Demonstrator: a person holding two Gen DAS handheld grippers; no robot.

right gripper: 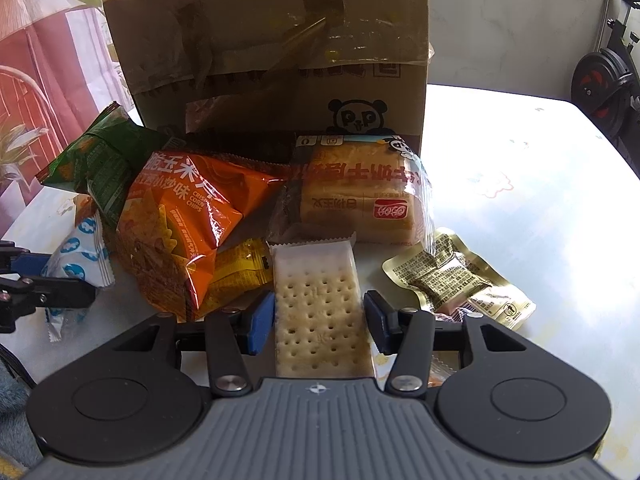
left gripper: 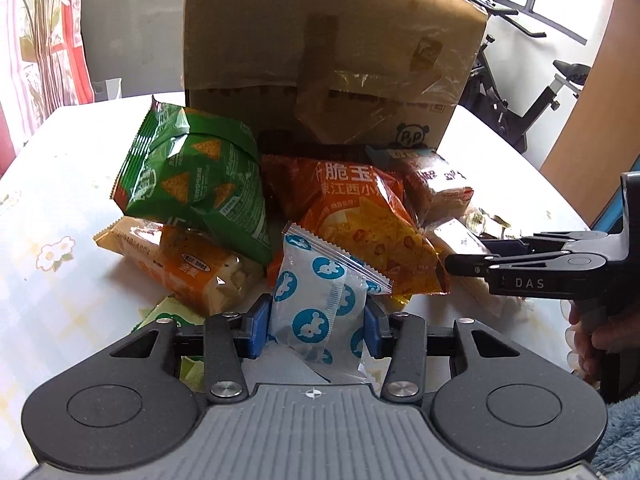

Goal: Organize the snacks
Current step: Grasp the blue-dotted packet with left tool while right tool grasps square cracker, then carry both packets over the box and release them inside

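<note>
A pile of snack packs lies on the white table (right gripper: 520, 140) in front of a cardboard box (left gripper: 320, 52). My left gripper (left gripper: 318, 324) is shut on a white packet with blue circles (left gripper: 316, 292), its blue pads against both sides. In the right wrist view that packet (right gripper: 80, 256) and the left gripper (right gripper: 52, 276) show at the left edge. My right gripper (right gripper: 320, 320) is shut on a clear-wrapped cracker packet (right gripper: 316, 280), which lies lengthwise between the pads. In the left wrist view the right gripper (left gripper: 452, 262) enters from the right, with a hand behind it.
A green chip bag (left gripper: 192, 184), an orange chip bag (left gripper: 360, 224), an orange-and-clear pack (left gripper: 200, 272), a bread pack (right gripper: 356, 196), a yellow pack (right gripper: 240, 268) and a gold foil pack (right gripper: 452, 276) crowd the pile. An exercise bike (left gripper: 540, 92) stands beyond the table.
</note>
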